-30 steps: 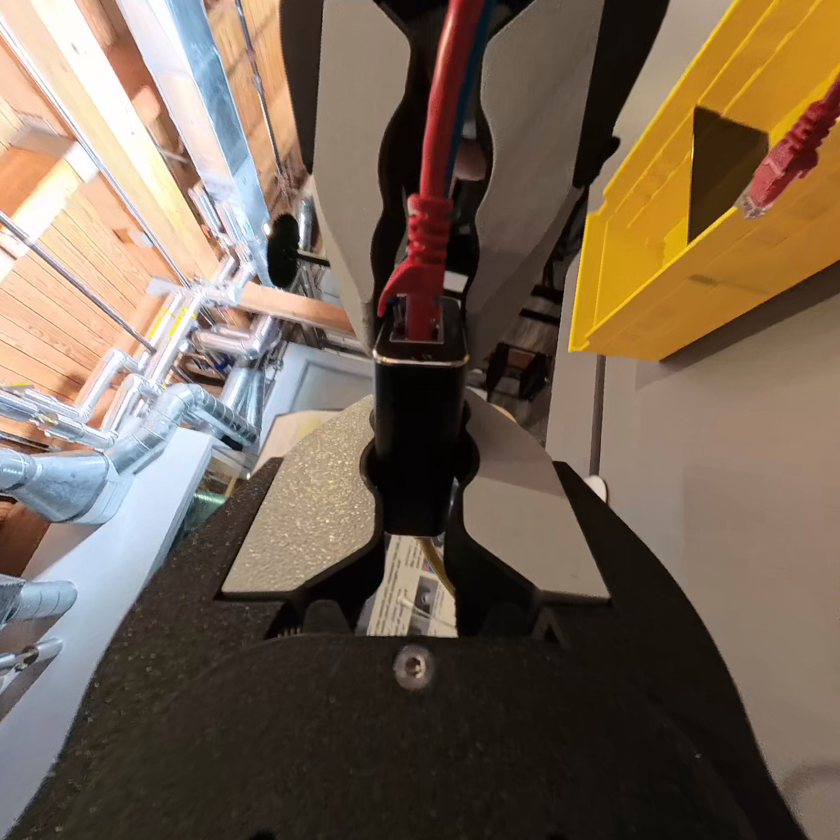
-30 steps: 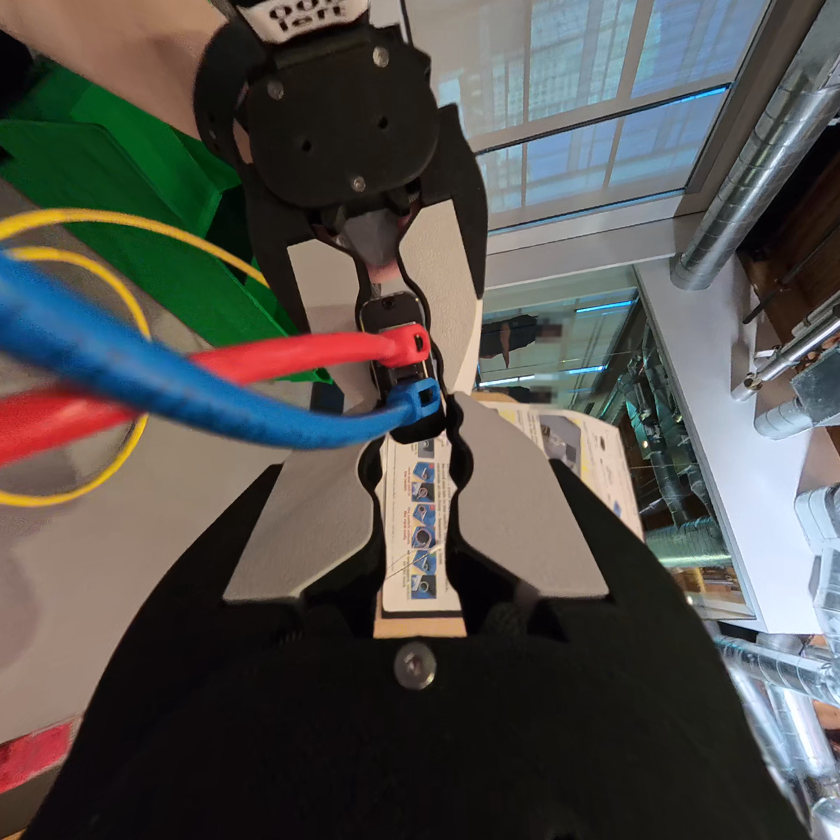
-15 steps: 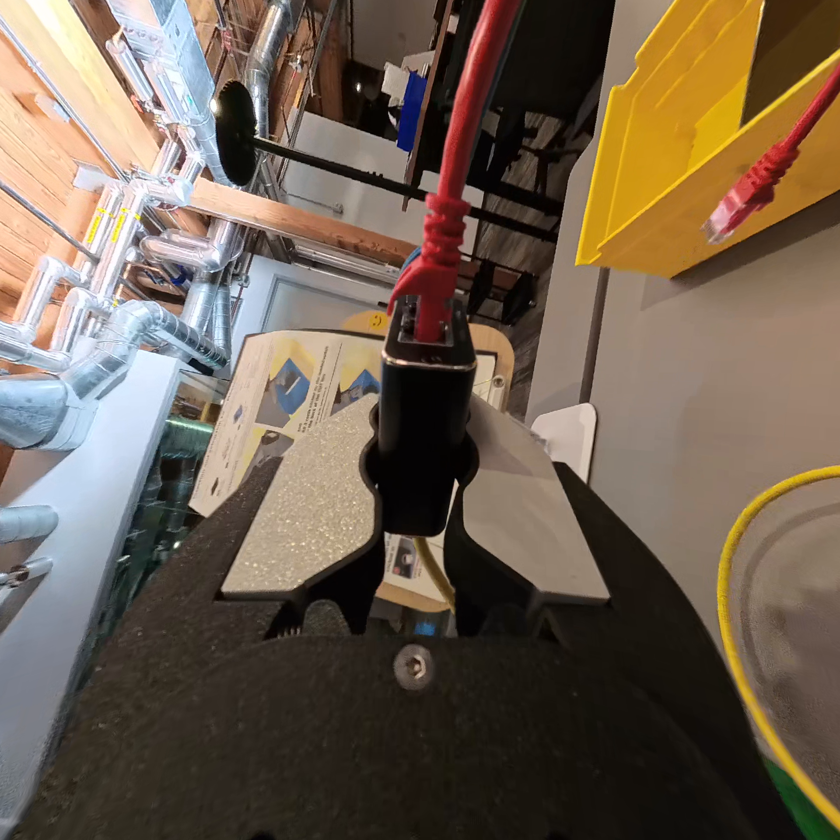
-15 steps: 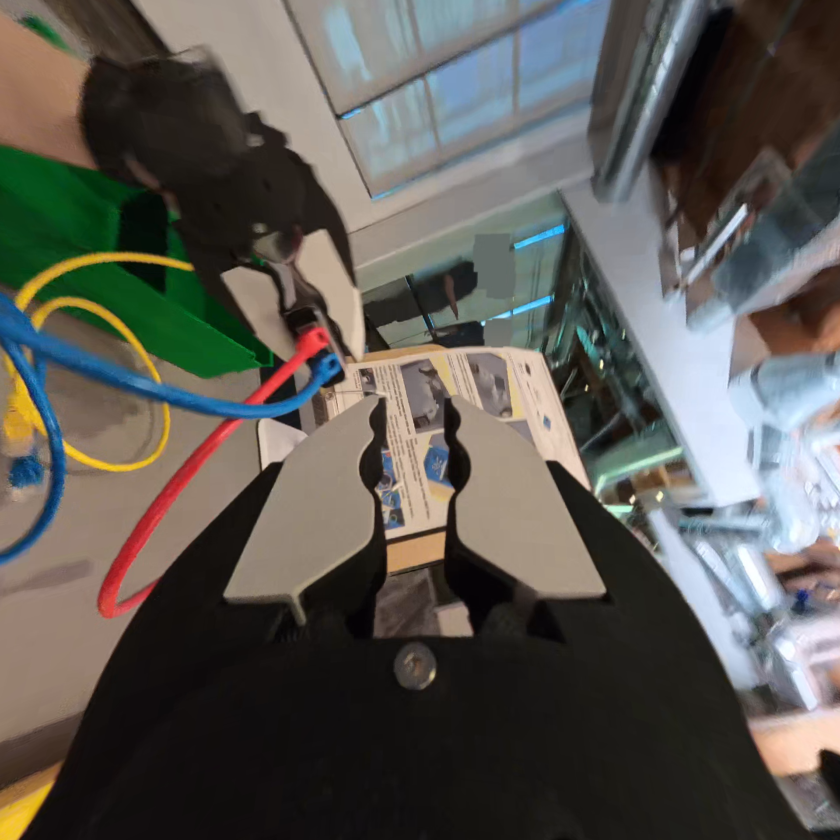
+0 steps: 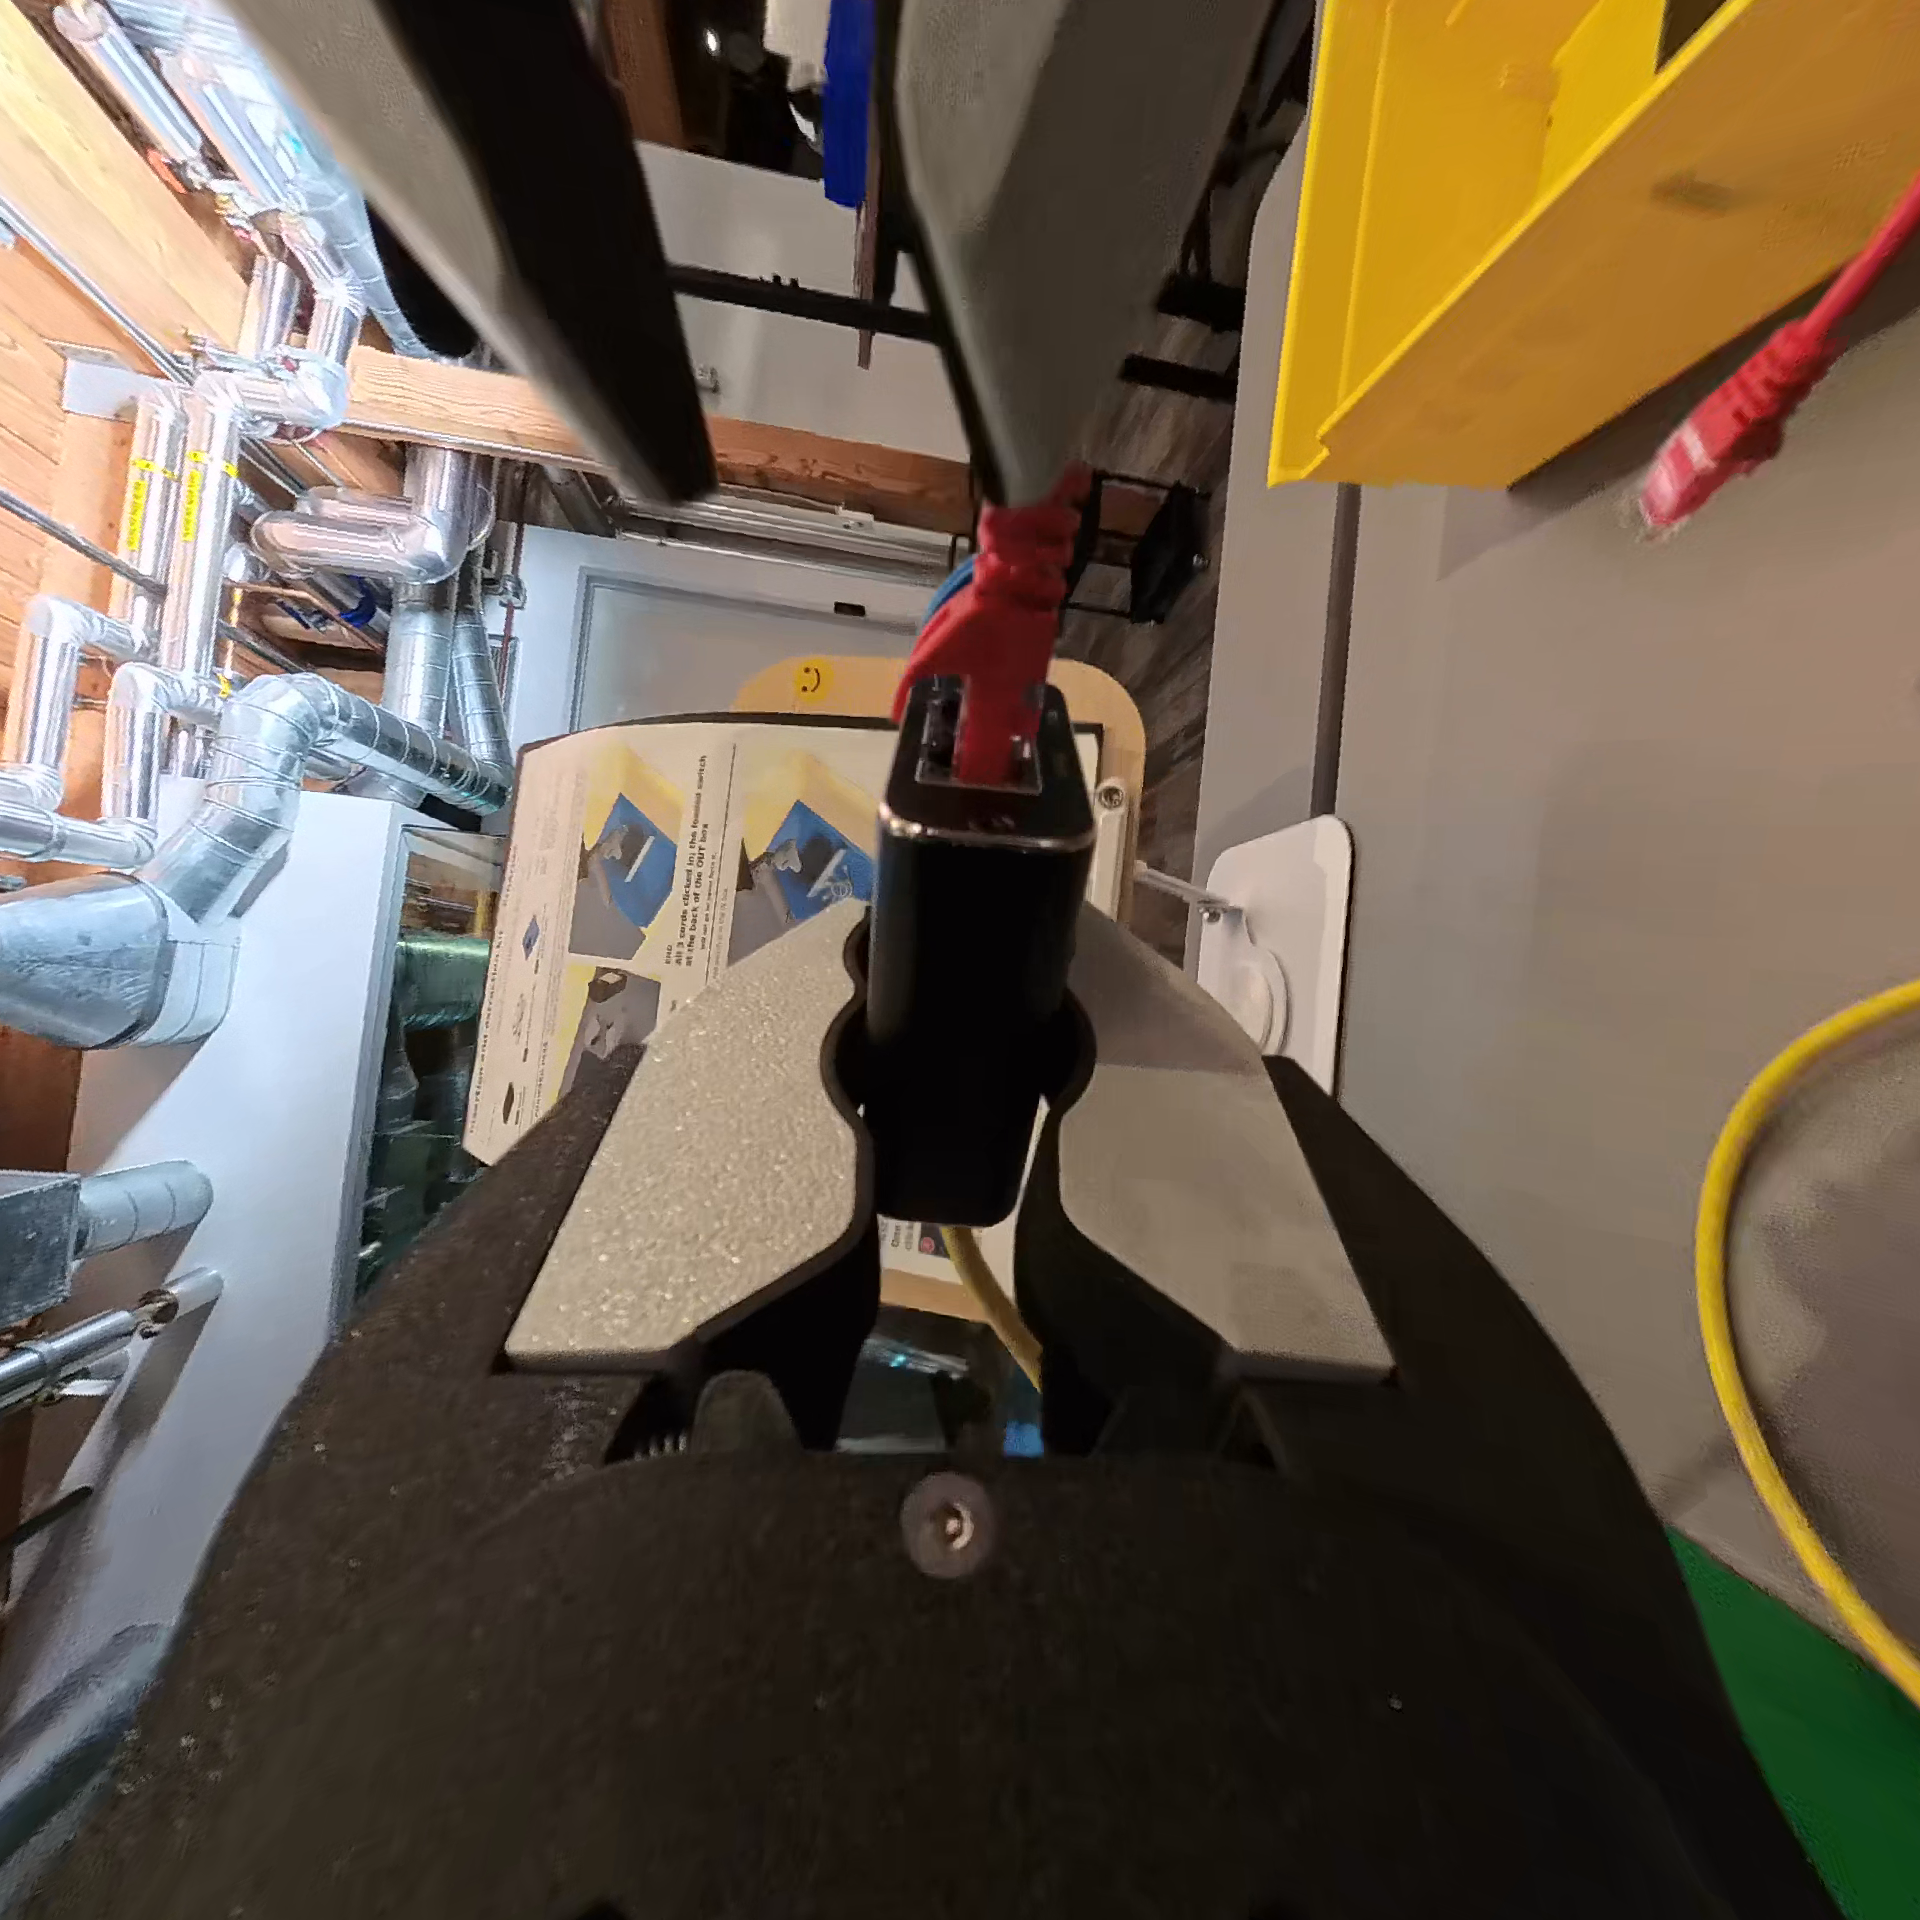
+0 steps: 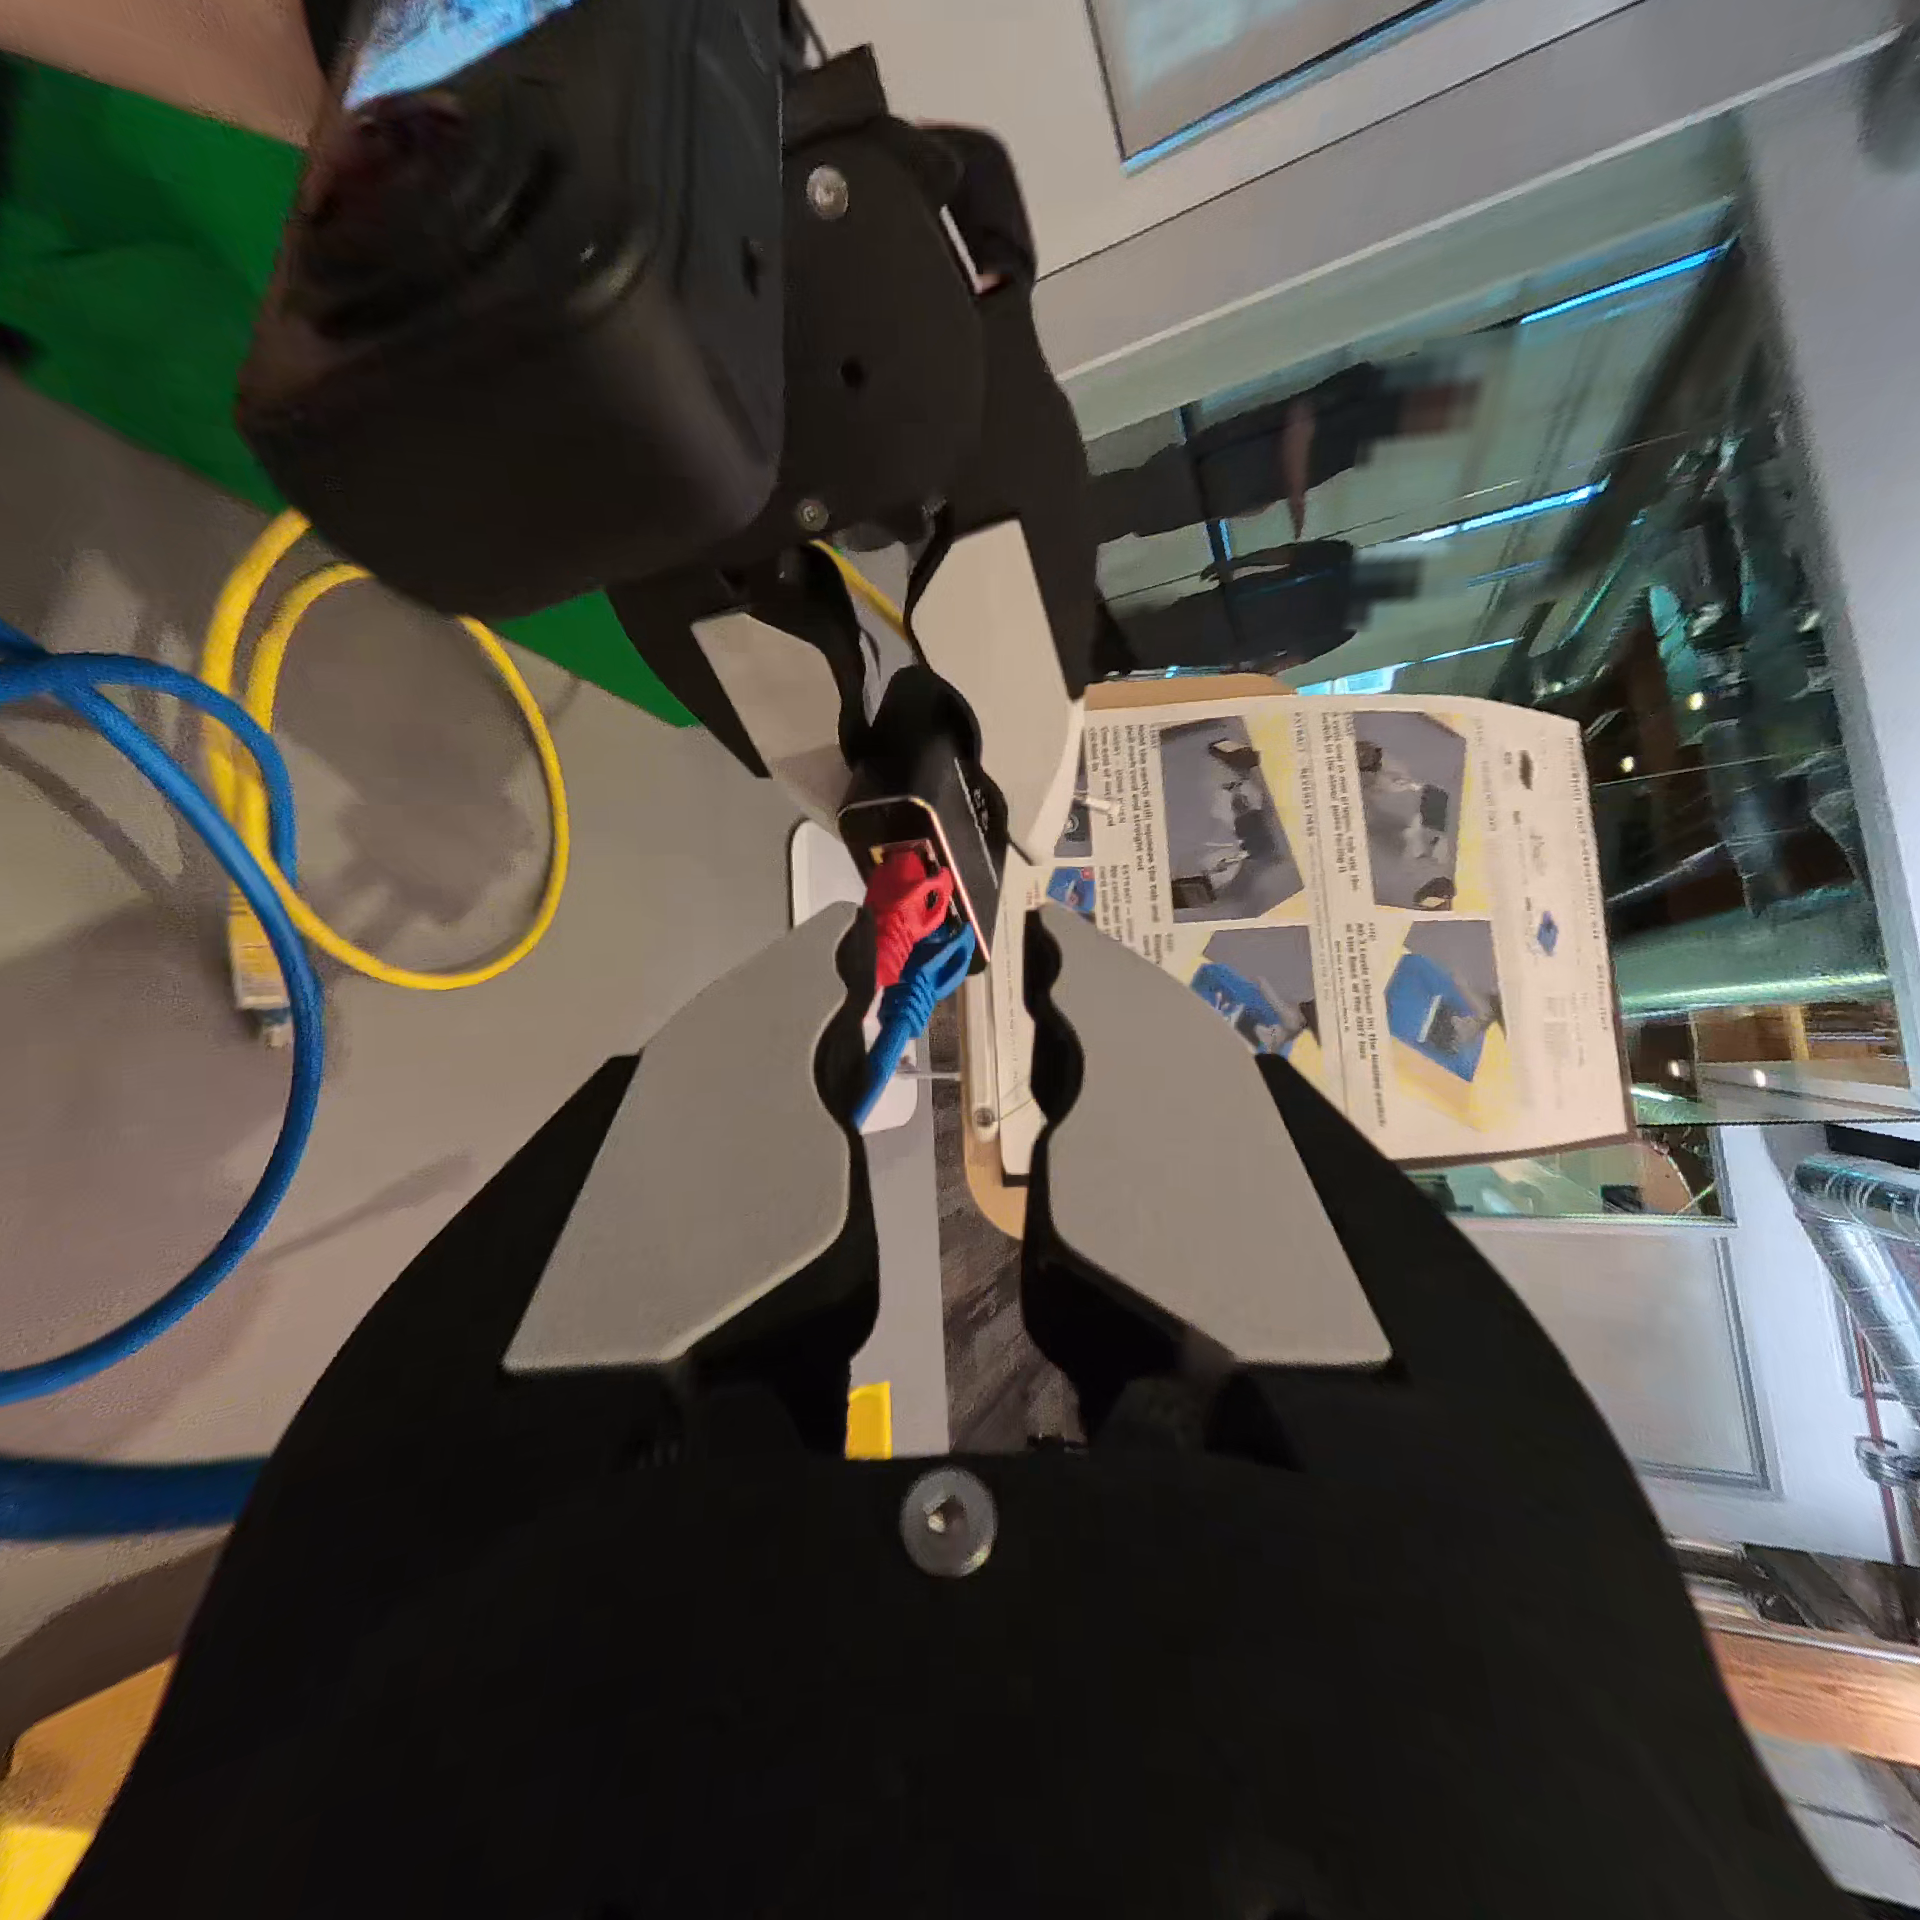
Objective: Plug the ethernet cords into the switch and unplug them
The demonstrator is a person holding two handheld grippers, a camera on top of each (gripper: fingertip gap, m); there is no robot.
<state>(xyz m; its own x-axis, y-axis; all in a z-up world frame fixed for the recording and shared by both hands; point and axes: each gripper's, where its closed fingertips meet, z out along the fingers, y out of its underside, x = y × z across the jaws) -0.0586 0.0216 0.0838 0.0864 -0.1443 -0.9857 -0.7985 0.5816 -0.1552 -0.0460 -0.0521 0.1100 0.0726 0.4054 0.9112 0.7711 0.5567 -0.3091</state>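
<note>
My left gripper point(image 5: 971, 935) is shut on the black switch point(image 5: 971, 997) and holds it off the grey table. A red plug point(image 5: 997, 665) sits in the switch's end port, with a blue plug just behind it. My right gripper point(image 6: 935, 925) is open, its fingertips on either side of the red plug point(image 6: 909, 904) and blue plug point(image 6: 935, 966) at the switch point(image 6: 925, 810). In the left wrist view the right gripper point(image 5: 847, 483) hangs over the switch, one finger point(image 5: 1018, 260) against the red boot. The red cord's free end point(image 5: 1725, 436) hangs by the yellow bin.
A yellow bin point(image 5: 1558, 208) and a green bin point(image 6: 104, 260) stand on the grey table point(image 5: 1558, 831). A yellow cord loop point(image 6: 416, 779) and a blue cord point(image 6: 208, 935) lie on it. An instruction sheet point(image 6: 1351, 914) stands beyond the table's edge. Tip to tip, the grippers are about 8 cm apart.
My right gripper drew back from the switch half a second ago, then came in again around the plugs. My left gripper kept its hold on the switch and tilted slightly.
</note>
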